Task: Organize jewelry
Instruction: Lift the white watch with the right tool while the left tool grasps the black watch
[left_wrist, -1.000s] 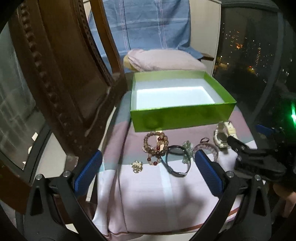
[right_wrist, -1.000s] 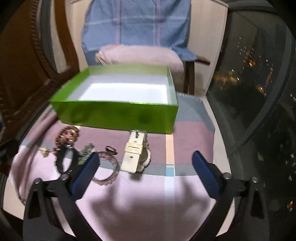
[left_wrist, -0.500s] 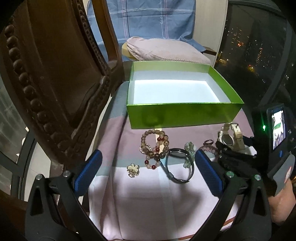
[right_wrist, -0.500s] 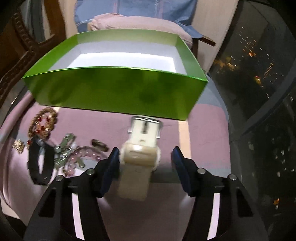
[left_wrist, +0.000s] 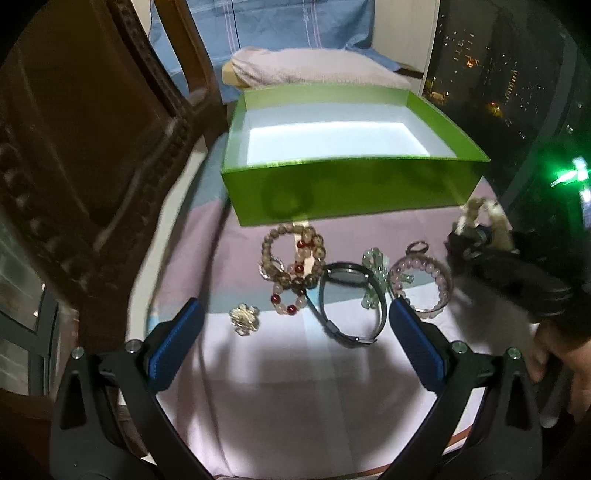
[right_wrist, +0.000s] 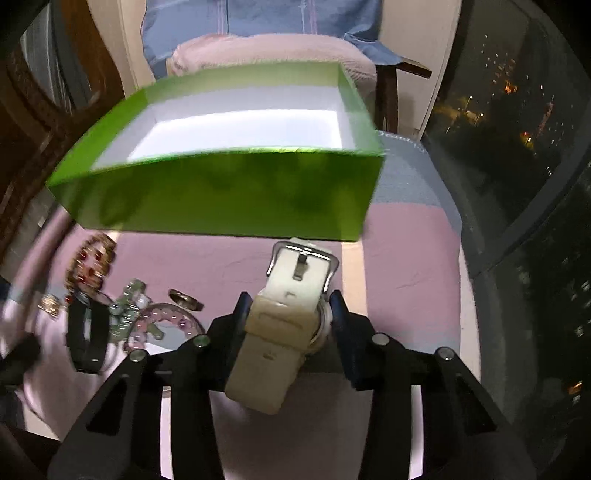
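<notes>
Watch: one cream watch (right_wrist: 284, 321) lay near the surface's right edge, before the green box (right_wrist: 221, 192).
Right gripper (right_wrist: 288, 314): its jaws, wide a second earlier, had just been closing and pinched the watch.
Left gripper (left_wrist: 295, 332): jaws spread over one black watch (left_wrist: 347, 295).
Others: three bead bracelets, one ring (right_wrist: 185, 299), one brooch (left_wrist: 243, 318).

A cream watch (right_wrist: 284, 321) with a steel buckle sits low in the middle of the right wrist view, strap pointing up at the open green box (right_wrist: 221, 195) across the upper half. At lower left lie beaded bracelets (right_wrist: 90, 264), a black band (right_wrist: 86, 338) and a ring (right_wrist: 185, 298).
</notes>
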